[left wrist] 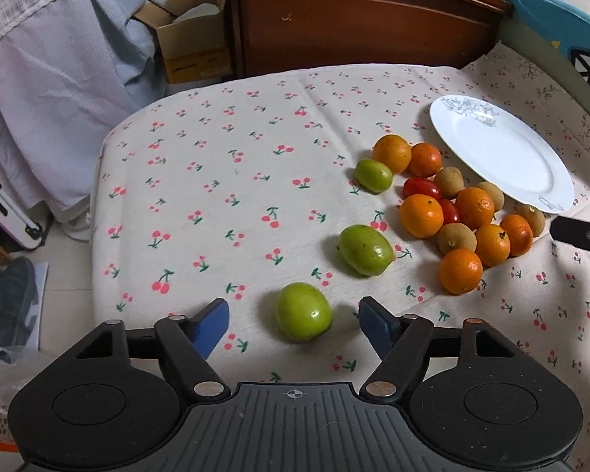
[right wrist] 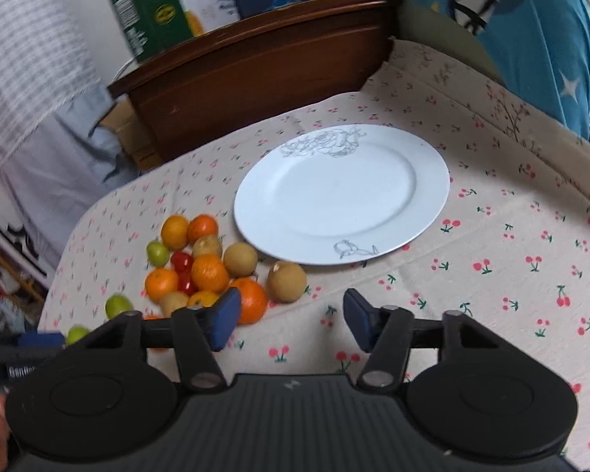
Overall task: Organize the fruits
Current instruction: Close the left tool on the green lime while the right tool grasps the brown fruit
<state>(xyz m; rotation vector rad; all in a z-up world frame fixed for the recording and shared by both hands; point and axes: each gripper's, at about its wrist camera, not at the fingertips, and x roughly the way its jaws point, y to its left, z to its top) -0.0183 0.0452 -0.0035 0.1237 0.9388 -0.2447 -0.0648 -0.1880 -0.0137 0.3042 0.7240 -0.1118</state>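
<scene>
My left gripper (left wrist: 293,320) is open, its blue pads either side of a green fruit (left wrist: 303,316) lying on the cherry-print cloth, not touching it. Two more green fruits (left wrist: 365,249) (left wrist: 373,175) lie farther on. A pile of oranges (left wrist: 421,215), brown longans (left wrist: 456,238) and red cherry tomatoes (left wrist: 421,188) lies beside an empty white plate (left wrist: 503,157). My right gripper (right wrist: 291,320) is open and empty, just in front of the plate (right wrist: 342,192), with an orange (right wrist: 251,301) and a longan (right wrist: 287,281) near its left pad.
A wooden headboard (left wrist: 354,15) stands behind the table. A cardboard box (left wrist: 192,43) and grey-blue cloth (left wrist: 59,78) are at the far left. Blue clothing (right wrist: 539,39) hangs at the right. The table's left edge (left wrist: 98,196) drops to a cluttered floor.
</scene>
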